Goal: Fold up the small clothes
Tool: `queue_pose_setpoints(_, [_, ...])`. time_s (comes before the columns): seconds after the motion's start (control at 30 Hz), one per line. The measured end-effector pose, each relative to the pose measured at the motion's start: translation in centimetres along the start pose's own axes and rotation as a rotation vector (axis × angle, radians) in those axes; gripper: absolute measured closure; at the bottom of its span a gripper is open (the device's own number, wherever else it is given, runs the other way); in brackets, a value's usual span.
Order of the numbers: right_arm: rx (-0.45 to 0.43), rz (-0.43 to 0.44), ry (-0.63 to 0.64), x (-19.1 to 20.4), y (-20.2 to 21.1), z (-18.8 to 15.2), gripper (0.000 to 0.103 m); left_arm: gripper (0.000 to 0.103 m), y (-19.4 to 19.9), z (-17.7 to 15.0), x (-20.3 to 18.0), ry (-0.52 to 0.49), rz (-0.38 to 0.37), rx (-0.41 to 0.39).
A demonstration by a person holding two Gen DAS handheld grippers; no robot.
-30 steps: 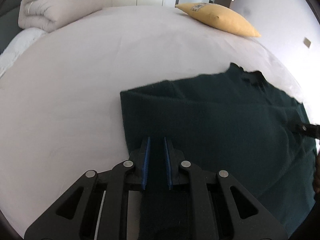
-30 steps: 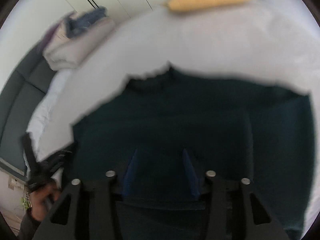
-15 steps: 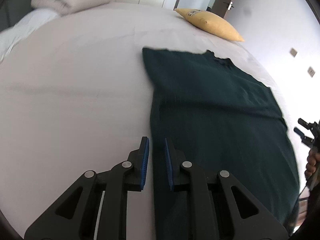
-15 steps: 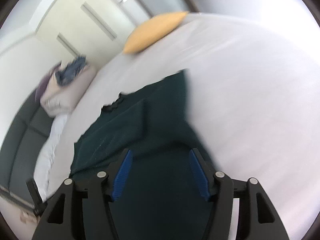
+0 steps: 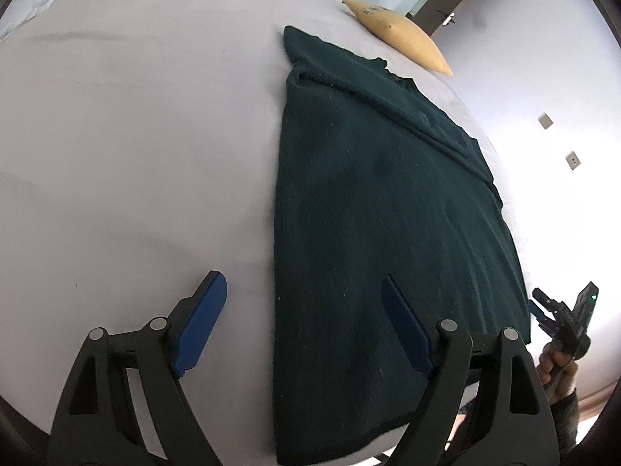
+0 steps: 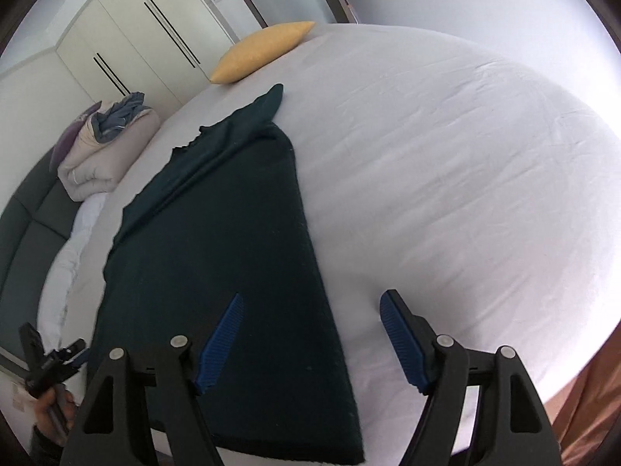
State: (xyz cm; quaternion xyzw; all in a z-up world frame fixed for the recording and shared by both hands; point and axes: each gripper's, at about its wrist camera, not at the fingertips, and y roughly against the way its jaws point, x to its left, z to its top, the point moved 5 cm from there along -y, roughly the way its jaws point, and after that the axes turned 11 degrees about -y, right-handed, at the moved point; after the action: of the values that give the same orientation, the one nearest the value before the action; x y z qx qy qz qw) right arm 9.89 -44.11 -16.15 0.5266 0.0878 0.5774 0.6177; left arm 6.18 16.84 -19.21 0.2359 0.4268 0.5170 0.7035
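A dark green knitted sweater [image 5: 380, 209] lies flat on the white bed [image 5: 136, 155], sleeves folded in, neck toward the far end. It also shows in the right wrist view [image 6: 233, 233]. My left gripper [image 5: 302, 303] is open and empty, above the sweater's near left edge. My right gripper [image 6: 312, 318] is open and empty, above the sweater's near right edge. Each gripper shows small in the other's view: the right one [image 5: 562, 314], the left one [image 6: 50, 361].
A yellow pillow [image 5: 399, 42] lies at the far end of the bed, also in the right wrist view [image 6: 260, 52]. A folded duvet pile [image 6: 104, 147] sits at the far left beside a dark headboard [image 6: 19, 240]. White wardrobes [image 6: 147, 39] stand behind. The bed's near edge lies just below the grippers.
Both grippers have drawn back from the sweater toward its near hem. The left gripper has gone from shut to open. The sweater now lies flat with its sleeves folded in.
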Motion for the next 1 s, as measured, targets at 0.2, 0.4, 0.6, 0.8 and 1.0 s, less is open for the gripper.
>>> queue_pose_setpoints(0.2, [0.015,-0.028,-0.020,-0.6,1.0,-0.3,0.027,0.022,0.4,-1.1,0.2,0.017,-0.056,0.041])
queue_pose_setpoints(0.4, [0.103,0.046,-0.056,-0.6,1.3,-2.1,0.027,0.023,-0.1,-0.8,0.4,0.003,-0.104,0.096])
queue_pose_setpoints(0.6, [0.173,0.135,-0.128,-0.5,1.2,-2.8,0.029,0.023,0.0,-1.5,0.2,0.014,-0.174,0.152])
queue_pose_setpoints(0.8, [0.195,0.185,-0.186,-1.1,1.0,-2.7,0.035,0.023,0.0,-2.4,-0.2,0.038,-0.223,0.186])
queue_pose_setpoints(1.0, [0.200,0.193,-0.188,-0.9,0.9,-2.7,0.037,0.072,-0.1,-3.1,0.8,0.116,-0.232,0.197])
